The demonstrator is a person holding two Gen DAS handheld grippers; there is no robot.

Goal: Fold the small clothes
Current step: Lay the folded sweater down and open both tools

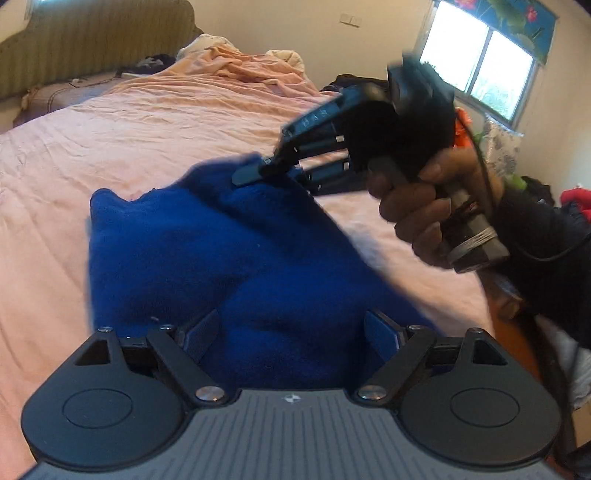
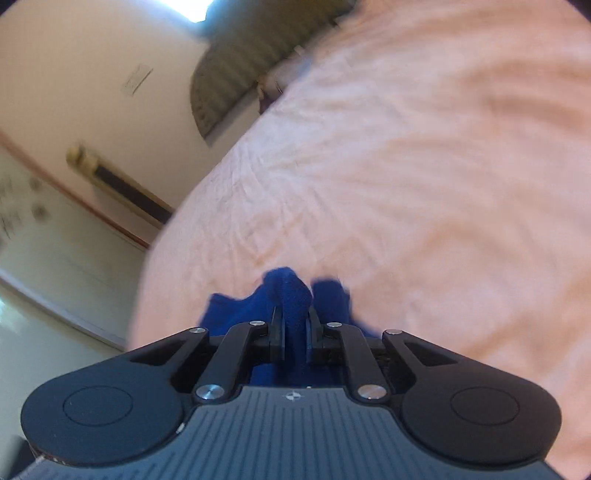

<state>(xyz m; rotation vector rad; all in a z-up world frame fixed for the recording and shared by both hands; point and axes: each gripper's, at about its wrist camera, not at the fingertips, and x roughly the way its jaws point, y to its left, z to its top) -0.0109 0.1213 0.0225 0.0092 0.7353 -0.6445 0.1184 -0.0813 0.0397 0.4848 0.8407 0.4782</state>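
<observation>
**No legible writing**

Nothing readable anywhere. Only a small white compass-like emblem, wordless, on the ribbed grey body of the left gripper (image 1: 291,343), and the same on the right gripper (image 2: 294,332). Pale marks on that right gripper's blue finger (image 1: 314,118), too blurred to read. Pale rectangular wall plate (image 2: 136,79), blank.

A wide bed (image 1: 110,147) under a wrinkled pink sheet fills the room, with a ribbed olive headboard (image 1: 92,44) against the cream wall (image 1: 295,26). Daylight comes through a sliding window (image 1: 480,62) at the right, below a floral valance (image 1: 517,14).
</observation>
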